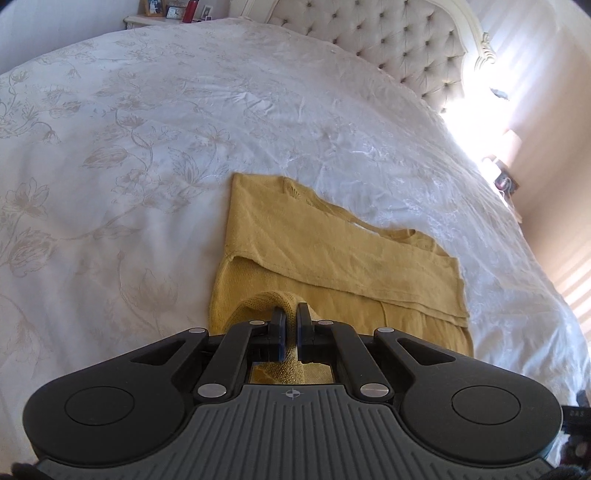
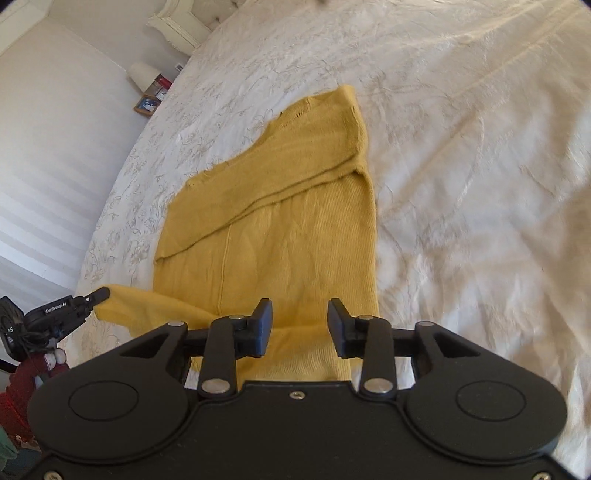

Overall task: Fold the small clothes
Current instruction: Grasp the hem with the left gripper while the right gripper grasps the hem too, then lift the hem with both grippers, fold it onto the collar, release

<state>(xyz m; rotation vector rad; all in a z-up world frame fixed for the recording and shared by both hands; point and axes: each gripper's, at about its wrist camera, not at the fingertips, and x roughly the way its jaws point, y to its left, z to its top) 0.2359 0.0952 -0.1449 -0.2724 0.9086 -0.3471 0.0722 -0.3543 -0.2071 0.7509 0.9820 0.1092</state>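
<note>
1. One mustard-yellow knitted garment [image 2: 280, 206] lay on the bed with the white floral-patterned bedspread [image 1: 129, 147], partly folded: an upper flap lay across its far half, with the ribbed lower body showing on the near side.
2. In the right wrist view the garment's near hem was cut off behind the black body of the right tongs [image 2: 300, 326], so how far it reached toward the camera could not be seen.
3. The right tongs stood released, both pads apart above the yellow knit with a clear gap between them and no fabric pinched.
4. The left tongs [image 1: 290, 330] were clenched on a bunched corner of the same garment; the knit rose in a small hump just beyond the fingertips and ran down between the pads, where its end was hidden under the tool.
5. From the right wrist view, the left tongs appeared at the left edge, small and partly cut off, with a yellow strip of the garment stretched from the main body out to their tip.
6. A dark red sleeve [image 2: 22, 380] showed at the lower left of that view; the hand itself was hard to make out.
7. At the far end stood one cream tufted headboard [image 1: 399, 40].
8. Beside it, a nightstand carried small items, among them one red bottle [image 1: 190, 10] and a framed picture [image 1: 153, 7]; the rest were too small to identify.
</note>
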